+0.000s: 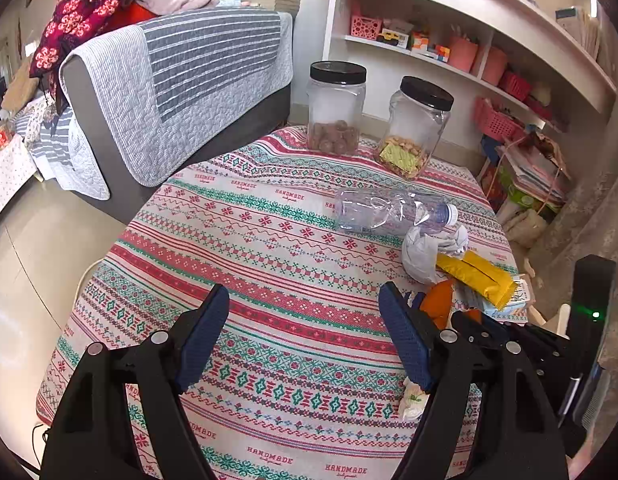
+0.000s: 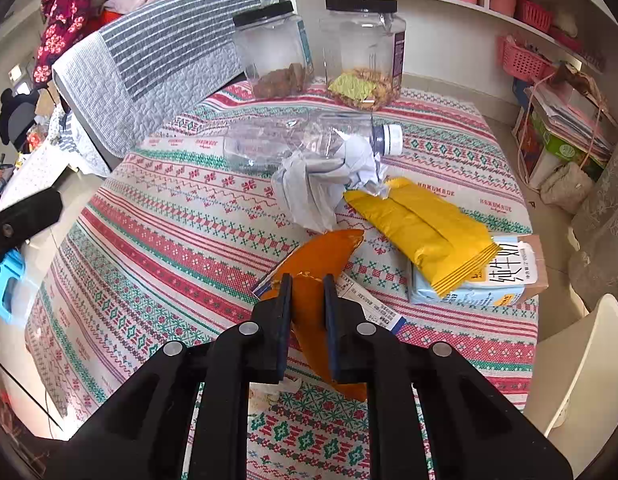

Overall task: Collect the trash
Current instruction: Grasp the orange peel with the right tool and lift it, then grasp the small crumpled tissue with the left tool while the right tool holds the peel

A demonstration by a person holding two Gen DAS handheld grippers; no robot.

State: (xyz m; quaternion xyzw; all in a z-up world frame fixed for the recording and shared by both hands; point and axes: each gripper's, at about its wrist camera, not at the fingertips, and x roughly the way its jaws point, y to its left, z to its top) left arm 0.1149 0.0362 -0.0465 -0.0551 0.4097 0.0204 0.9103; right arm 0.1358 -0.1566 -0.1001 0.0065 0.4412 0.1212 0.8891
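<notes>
Here the right gripper (image 2: pixel 307 280) has its 2 fingers (image 2: pixel 283 312) closed narrowly on a piece of orange peel (image 2: pixel 309 300), which stands between the pads and reaches out past the fingertips toward the crumpled white paper (image 2: pixel 321 188). Just beyond the right finger lies a printed label strip (image 2: pixel 373 304), and further out a yellow wrapper (image 2: pixel 421 236) rests partly on a light blue milk carton (image 2: pixel 489 280). Behind the paper a crushed clear bottle (image 2: pixel 301 140) lies on its side on the patterned tablecloth (image 2: pixel 169 260).

The left gripper (image 1: pixel 305 300) hangs over bare cloth with its fingers wide apart and nothing between them.

The step in hand seems to be the pickup of the 1st piece of trash. The next move probably calls for a careful lift, because the peel is thin and may slip or tear. No bin is visible, so the place to drop it cannot be told.
</notes>
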